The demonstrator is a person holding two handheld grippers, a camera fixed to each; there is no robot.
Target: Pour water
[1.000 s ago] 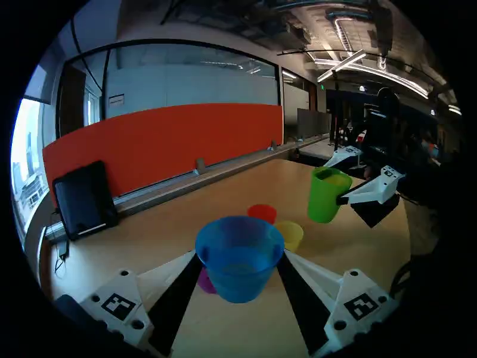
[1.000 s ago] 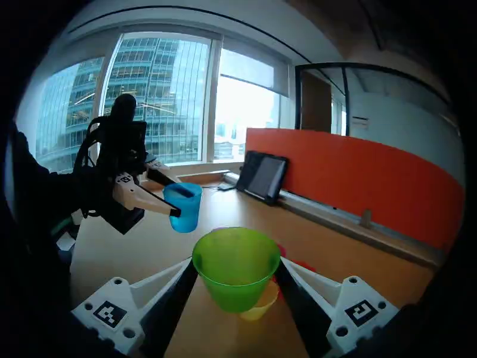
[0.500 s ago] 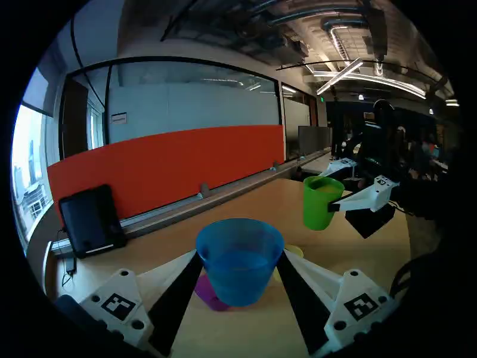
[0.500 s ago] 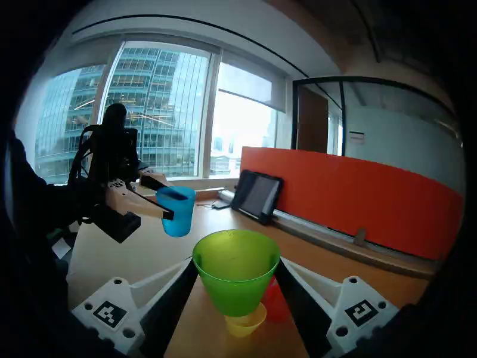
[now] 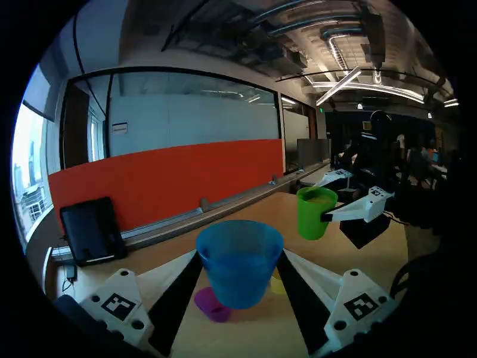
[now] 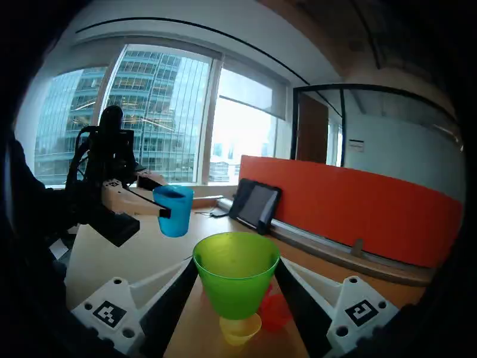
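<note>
Clamped on the blue cup (image 5: 239, 262) with the left gripper (image 5: 239, 273), both fingers pressed to its sides, upright and lifted off the table (image 5: 173, 244); clamped likewise on the green cup (image 6: 237, 274) with the right gripper (image 6: 237, 285), also upright and aloft; from the left gripper view, found ahead and to the right, well apart from the blue one; from the right gripper view, found ahead and to the left; cannot tell for sure which holds water, though probably the blue; calls next for closing that sideways gap, rim above rim, before tilting either toward the other.
</note>
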